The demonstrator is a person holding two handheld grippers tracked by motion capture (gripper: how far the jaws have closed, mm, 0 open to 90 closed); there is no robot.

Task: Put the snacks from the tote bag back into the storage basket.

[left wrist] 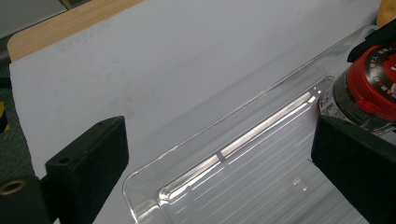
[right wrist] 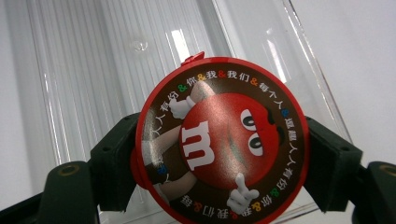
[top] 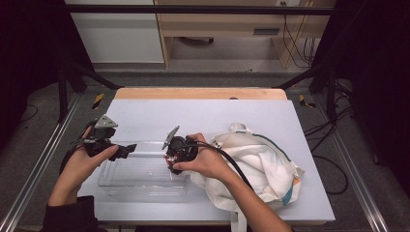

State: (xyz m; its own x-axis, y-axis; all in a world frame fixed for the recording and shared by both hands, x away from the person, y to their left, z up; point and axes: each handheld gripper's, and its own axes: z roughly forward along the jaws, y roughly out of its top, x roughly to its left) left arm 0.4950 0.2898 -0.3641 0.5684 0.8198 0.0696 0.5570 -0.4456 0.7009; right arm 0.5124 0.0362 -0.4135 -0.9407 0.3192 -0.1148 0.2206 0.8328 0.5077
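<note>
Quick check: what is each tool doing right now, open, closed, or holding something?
Left tool: open, empty, over the clear tray.
Right tool: closed on the red-lidded candy tub.

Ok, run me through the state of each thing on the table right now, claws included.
Candy tub: red lid shut, clamped in the right claw, held over the tray.
Clear tray: upright, open-topped, nothing lying in it.
Cloth bag: slumped and crumpled on the table, right of the tray.
Left claw: open, holding nothing, at the tray's end.
Right claw: shut on the candy tub.

Lab rig: framed table (top: 203,113) (dark rails (top: 193,9), loose cables (top: 295,43))
</note>
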